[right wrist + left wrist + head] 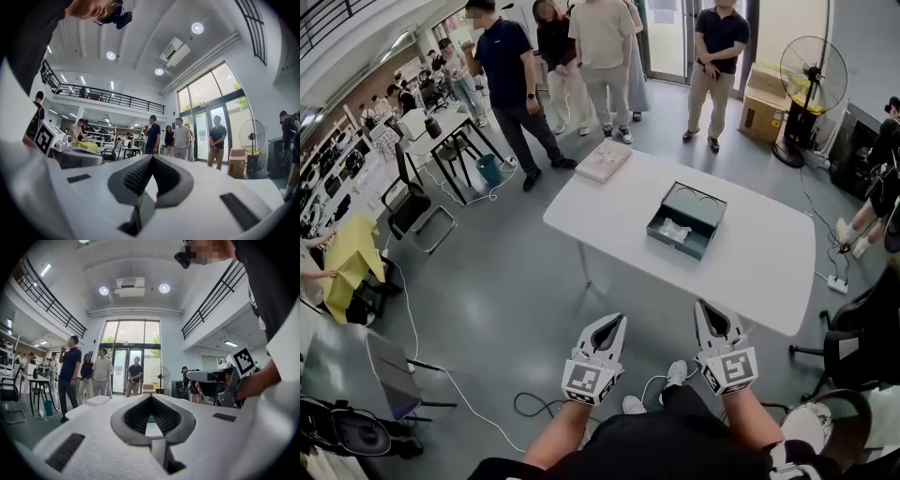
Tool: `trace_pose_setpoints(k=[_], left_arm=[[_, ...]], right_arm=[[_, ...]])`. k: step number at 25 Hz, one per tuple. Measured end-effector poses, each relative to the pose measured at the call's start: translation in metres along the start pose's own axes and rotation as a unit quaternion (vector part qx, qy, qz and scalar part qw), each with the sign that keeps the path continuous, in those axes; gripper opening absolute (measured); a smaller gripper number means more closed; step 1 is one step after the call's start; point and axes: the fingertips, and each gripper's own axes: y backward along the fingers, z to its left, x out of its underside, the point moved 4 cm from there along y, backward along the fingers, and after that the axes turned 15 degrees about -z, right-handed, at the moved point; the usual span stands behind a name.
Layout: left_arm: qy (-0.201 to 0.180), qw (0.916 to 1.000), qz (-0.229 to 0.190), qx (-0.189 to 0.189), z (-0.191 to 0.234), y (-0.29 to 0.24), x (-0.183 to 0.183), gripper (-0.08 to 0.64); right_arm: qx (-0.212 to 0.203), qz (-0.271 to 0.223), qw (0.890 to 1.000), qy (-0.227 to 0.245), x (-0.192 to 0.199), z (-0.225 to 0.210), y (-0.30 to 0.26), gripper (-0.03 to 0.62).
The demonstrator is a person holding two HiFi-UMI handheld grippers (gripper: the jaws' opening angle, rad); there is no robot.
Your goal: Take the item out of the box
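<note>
The green box point(673, 246) sits open near the middle of the white surface point(609, 217). The item point(675, 230) is a small white thing. It looks soft and crumpled, and it lies in the side of the box closest to the near edge. A flat pale thing point(603, 161) lies at the far left corner, well apart from the box. Some people point(605, 56) stand past the far edge and watch.

The left gripper point(617, 321) and the right gripper point(703, 305) are both low in the head view. They are on this side of the near edge and not over the surface yet. Each one has its jaws pressed together with nothing in them. Each gripper's own view shows this too, for the left gripper point(151, 396) and the right gripper point(152, 157).

I think the step now is just getting to the box. To do it well:

- Bring both grippers over the near edge first.
- Open one gripper's jaws before it goes down, not inside the box.
- The right gripper looks a little closer to the box, so it is a good one to pick with.
- Come down from above so the jaws do not bump the box wall.
- Pinch the item in its middle and be gentle, because it looks light.
- Rest the other gripper on the box rim, so the box does not slide or lift.
</note>
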Motion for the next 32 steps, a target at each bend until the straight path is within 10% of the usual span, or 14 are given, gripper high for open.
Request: trace_pose_setpoints(k=[32], left_arm=[[-0.013,0.9996,0.02,-0.016,0.097,-0.212,0.055,0.011]], right_arm=[[-0.016,-0.003,1.0,-0.019,0.069,-0.168,-0.17,0.005]])
